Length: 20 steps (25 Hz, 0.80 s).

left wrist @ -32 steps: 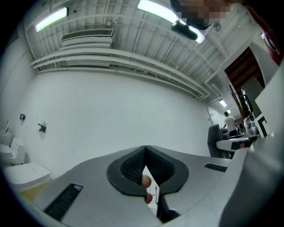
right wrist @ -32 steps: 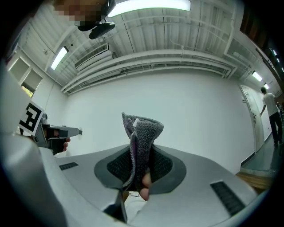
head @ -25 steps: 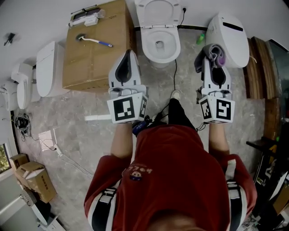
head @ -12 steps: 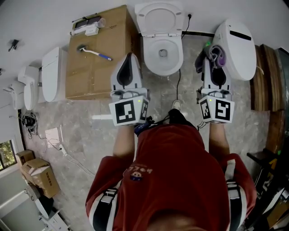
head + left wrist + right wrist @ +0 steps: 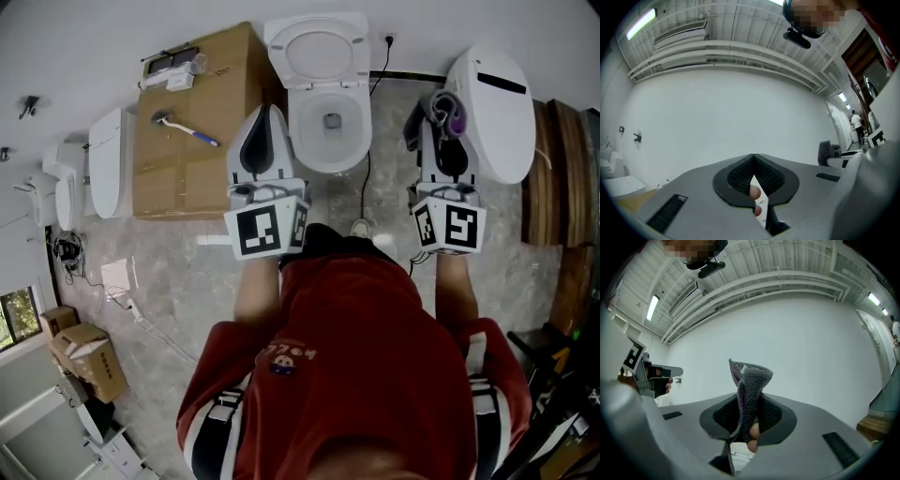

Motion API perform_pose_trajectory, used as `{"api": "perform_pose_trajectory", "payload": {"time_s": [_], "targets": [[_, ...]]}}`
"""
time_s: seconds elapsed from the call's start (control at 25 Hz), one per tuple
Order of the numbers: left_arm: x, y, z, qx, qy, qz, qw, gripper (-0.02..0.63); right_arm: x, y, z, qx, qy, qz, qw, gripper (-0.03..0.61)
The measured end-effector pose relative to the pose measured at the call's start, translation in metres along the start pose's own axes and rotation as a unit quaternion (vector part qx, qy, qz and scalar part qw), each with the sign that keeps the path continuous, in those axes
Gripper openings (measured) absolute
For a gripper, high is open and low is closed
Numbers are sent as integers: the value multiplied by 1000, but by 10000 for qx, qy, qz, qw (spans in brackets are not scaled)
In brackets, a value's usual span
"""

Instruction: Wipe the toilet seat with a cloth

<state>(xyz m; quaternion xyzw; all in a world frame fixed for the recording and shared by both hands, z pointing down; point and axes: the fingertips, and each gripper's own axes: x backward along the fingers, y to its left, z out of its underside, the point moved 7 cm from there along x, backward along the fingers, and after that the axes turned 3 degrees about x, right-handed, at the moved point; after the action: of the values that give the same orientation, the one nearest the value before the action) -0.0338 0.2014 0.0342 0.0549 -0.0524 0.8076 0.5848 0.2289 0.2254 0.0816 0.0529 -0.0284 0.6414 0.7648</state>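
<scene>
The toilet [image 5: 328,103] stands against the wall [image 5: 94,37] with its lid [image 5: 317,42] raised and its seat [image 5: 300,122] down around the bowl. The left gripper [image 5: 269,114] hangs just left of the toilet, level with the bowl and pointing toward the wall. Its jaws are pressed together, and in the left gripper view the dark pads [image 5: 738,176] meet in a closed seam with nothing caught in it. The right gripper [image 5: 439,122] hangs right of the toilet, well apart from the seat, and also points toward the wall. Its jaws pinch a grey cloth [image 5: 450,106]. In the right gripper view the cloth stands up between the pads and folds over at its top, with a purple edge showing on one side. The cloth is apart from the seat, held off to the toilet's right.

A cardboard box [image 5: 192,141] sits just left of the toilet, with a brush [image 5: 186,128] lying on top of it. A closed toilet [image 5: 492,98] stands to the right of the toilet, just beyond the cloth. A dark cable [image 5: 366,164] runs from the wall down along the toilet's right side. A shoe [image 5: 361,228] rests on the floor in front of the toilet. The person [image 5: 366,366], in a red top, stands in front of the toilet and holds both grippers out, one on each side of it.
</scene>
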Motion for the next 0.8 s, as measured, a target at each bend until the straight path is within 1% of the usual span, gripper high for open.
{"api": "perform_pose_trajectory", "payload": {"time_s": [0.28, 0.44, 0.64, 0.8], "targets": [[-17, -1, 4, 29, -15, 4, 10000, 12, -12, -3, 6, -56, -16, -25, 10000, 69], [-29, 6, 11, 58, -49, -50, 10000, 12, -27, 0, 10, 14, 45, -112, 9999, 69], [-52, 24, 27, 49, -45, -47, 10000, 12, -60, 12, 24, 60, 183, -209, 9996, 69], [-74, 51, 43, 76, -5, -32, 10000, 12, -99, 31, 37, 138, 326, -279, 9990, 69]]}}
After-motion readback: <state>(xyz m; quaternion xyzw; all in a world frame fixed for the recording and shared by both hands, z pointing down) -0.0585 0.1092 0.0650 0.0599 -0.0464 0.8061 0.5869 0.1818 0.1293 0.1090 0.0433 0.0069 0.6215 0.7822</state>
